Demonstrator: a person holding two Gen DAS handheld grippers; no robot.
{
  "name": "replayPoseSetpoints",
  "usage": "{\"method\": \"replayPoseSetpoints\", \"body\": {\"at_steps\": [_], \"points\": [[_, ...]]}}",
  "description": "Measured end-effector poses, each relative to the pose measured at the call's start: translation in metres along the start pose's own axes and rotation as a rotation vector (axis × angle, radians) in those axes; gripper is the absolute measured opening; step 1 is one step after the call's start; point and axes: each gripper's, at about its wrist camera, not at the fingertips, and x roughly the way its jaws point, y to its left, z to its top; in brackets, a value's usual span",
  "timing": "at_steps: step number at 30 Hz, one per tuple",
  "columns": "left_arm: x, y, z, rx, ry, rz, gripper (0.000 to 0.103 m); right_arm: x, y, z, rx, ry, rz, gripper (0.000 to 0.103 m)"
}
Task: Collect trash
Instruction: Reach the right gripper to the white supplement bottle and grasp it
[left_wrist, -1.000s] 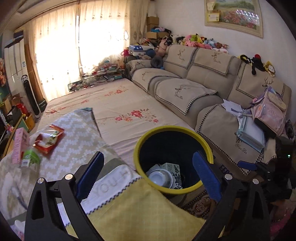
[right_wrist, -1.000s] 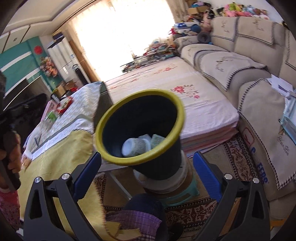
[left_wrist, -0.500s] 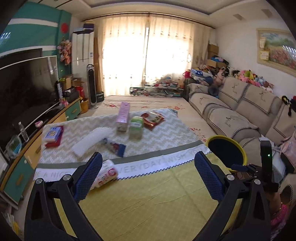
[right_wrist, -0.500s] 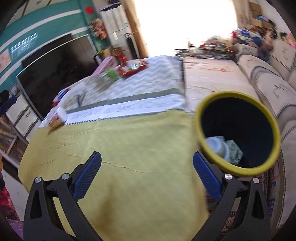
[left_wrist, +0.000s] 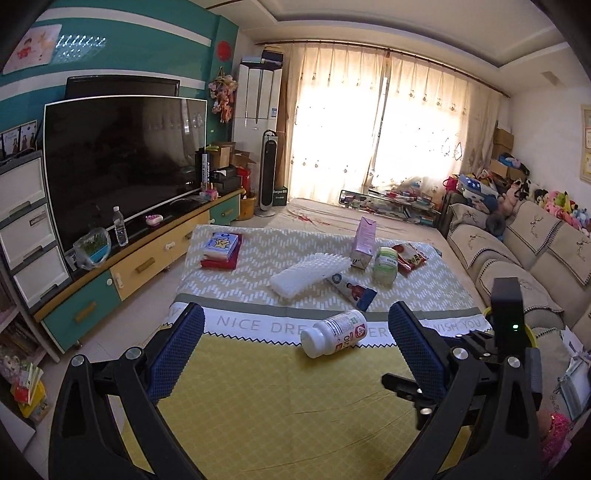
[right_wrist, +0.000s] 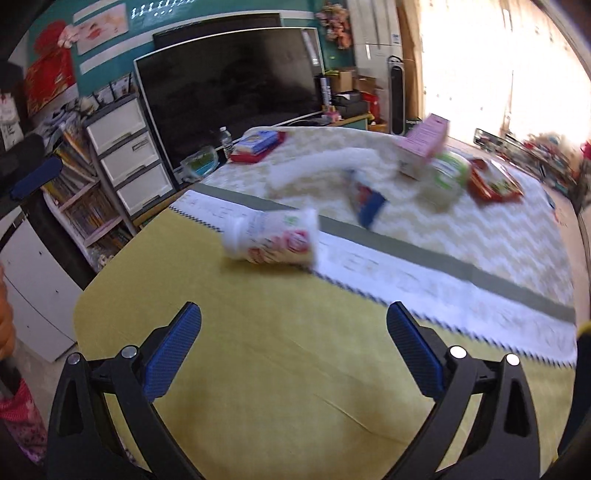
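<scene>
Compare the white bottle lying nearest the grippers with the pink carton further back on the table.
The white bottle lies on its side; the pink carton stands upright. The white bottle is round with a white cap and a red-and-white label; the pink carton is boxy with a folded top. The white bottle rests at the border of the yellow cloth, alone; the pink carton stands further back beside a green-lidded jar. Both sit untouched on the table, no gripper holding them.

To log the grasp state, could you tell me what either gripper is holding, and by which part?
Nothing is held: the left gripper and right gripper are both open and empty above the yellow cloth.
</scene>
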Motion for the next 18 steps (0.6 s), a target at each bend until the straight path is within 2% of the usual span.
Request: {"method": "replayPoseSetpoints", "body": {"at_steps": [4,9,18], "points": [[-0.003,0.001,-0.001,0.012,0.001,0.000,0.098,0.031,0.023,0.019,-0.033,0.023,-0.020,0.096],[-0.004,0.006,-0.005,0.009,0.006,-0.002,0.098,0.065,0.022,0.036,0.006,0.067,-0.050,0.096],[0.010,0.008,-0.011,-0.007,0.033,-0.011,0.098,0.083,0.019,0.043,0.012,0.090,-0.069,0.096]]}}
